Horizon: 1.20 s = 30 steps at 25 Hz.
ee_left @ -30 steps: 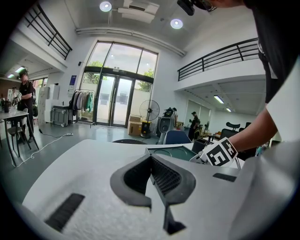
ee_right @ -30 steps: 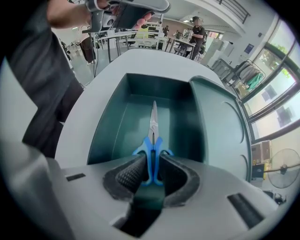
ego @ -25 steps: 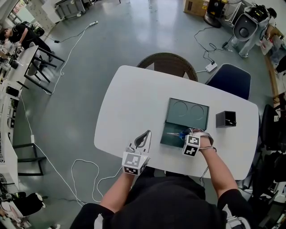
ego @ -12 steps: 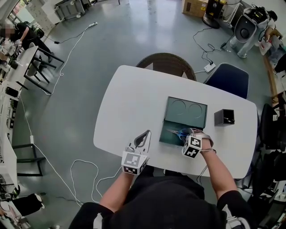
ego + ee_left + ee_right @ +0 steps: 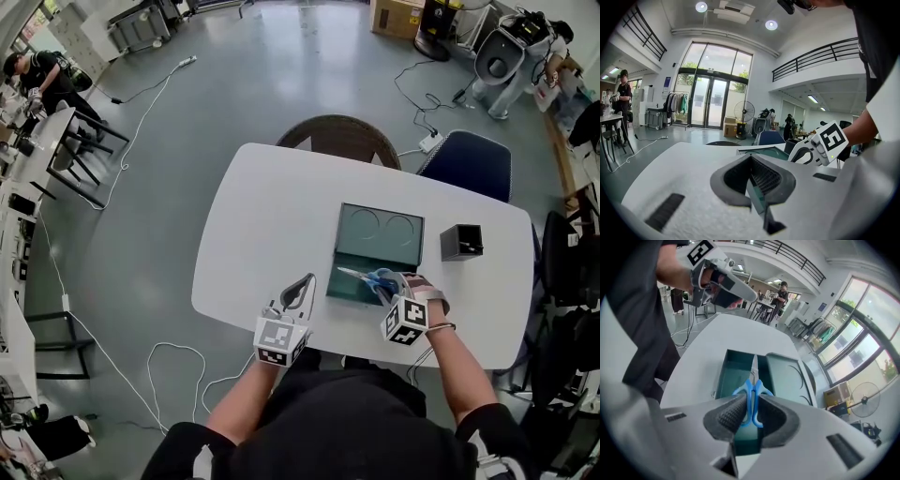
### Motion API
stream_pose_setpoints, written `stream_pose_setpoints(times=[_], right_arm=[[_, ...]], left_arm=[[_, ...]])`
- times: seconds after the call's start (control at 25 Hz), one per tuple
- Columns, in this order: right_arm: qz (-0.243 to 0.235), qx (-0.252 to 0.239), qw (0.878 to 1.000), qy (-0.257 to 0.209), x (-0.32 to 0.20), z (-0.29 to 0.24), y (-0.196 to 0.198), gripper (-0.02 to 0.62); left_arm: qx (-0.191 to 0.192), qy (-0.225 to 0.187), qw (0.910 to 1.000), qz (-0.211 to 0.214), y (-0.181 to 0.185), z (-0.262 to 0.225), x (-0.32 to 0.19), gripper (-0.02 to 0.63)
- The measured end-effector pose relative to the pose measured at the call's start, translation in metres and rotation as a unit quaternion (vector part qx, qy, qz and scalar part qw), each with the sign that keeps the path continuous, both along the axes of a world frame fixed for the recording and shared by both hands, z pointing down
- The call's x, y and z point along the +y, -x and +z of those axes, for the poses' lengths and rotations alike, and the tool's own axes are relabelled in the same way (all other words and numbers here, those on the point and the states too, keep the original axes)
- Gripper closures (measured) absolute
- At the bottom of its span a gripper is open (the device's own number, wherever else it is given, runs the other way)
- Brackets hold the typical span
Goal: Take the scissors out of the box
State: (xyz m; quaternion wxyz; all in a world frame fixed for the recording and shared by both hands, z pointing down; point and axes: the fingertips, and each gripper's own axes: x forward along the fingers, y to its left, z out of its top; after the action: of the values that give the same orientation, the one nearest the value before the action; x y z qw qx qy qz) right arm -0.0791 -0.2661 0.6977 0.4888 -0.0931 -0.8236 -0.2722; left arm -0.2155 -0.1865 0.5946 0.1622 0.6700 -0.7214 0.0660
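Note:
A dark green box (image 5: 349, 289) lies open on the white table (image 5: 272, 216), its lid (image 5: 380, 230) folded back. My right gripper (image 5: 387, 290) is shut on the blue handles of the scissors (image 5: 367, 277) and holds them above the box's near part, blades pointing left. In the right gripper view the scissors (image 5: 752, 394) sit between the pads of the right gripper (image 5: 751, 411), blades aimed over the box (image 5: 733, 376). My left gripper (image 5: 302, 286) rests shut near the table's front edge, holding nothing. In the left gripper view the left gripper (image 5: 752, 176) shows its jaws meeting at the tips.
A small black holder (image 5: 461, 242) stands on the table right of the box. A wicker chair (image 5: 342, 129) and a blue chair (image 5: 469, 161) are tucked in at the far side. Cables run over the floor on the left.
My right gripper has risen with the scissors, lifting them out of the box's tray. The left gripper has stayed where it was.

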Motion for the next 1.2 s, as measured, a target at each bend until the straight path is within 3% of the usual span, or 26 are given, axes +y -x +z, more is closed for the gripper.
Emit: stream_pose_setpoints(times=[0.24, 0.52, 0.72, 0.92, 1.2], right_arm=[[0.027, -0.1, 0.994, -0.037, -0.008, -0.052, 0.006, 0.508], [0.098, -0.239, 0.965, -0.04, -0.021, -0.116, 0.011, 0.508], [0.146, -0.32, 0.936, -0.009, -0.026, -0.15, 0.009, 0.508], [0.197, -0.394, 0.897, 0.037, -0.026, -0.183, 0.004, 0.508], [0.258, -0.449, 0.849, 0.11, -0.031, -0.203, -0.007, 0.508]], left_arm=[[-0.005, -0.004, 1.0, -0.001, 0.001, 0.001, -0.002, 0.598], [-0.021, -0.013, 0.9996, -0.016, 0.019, -0.014, -0.01, 0.598], [-0.033, -0.027, 0.999, -0.016, 0.022, -0.031, -0.019, 0.598], [-0.039, -0.04, 0.9984, -0.005, 0.012, -0.045, -0.031, 0.598], [-0.042, -0.055, 0.9975, 0.014, -0.006, -0.058, -0.043, 0.598]])
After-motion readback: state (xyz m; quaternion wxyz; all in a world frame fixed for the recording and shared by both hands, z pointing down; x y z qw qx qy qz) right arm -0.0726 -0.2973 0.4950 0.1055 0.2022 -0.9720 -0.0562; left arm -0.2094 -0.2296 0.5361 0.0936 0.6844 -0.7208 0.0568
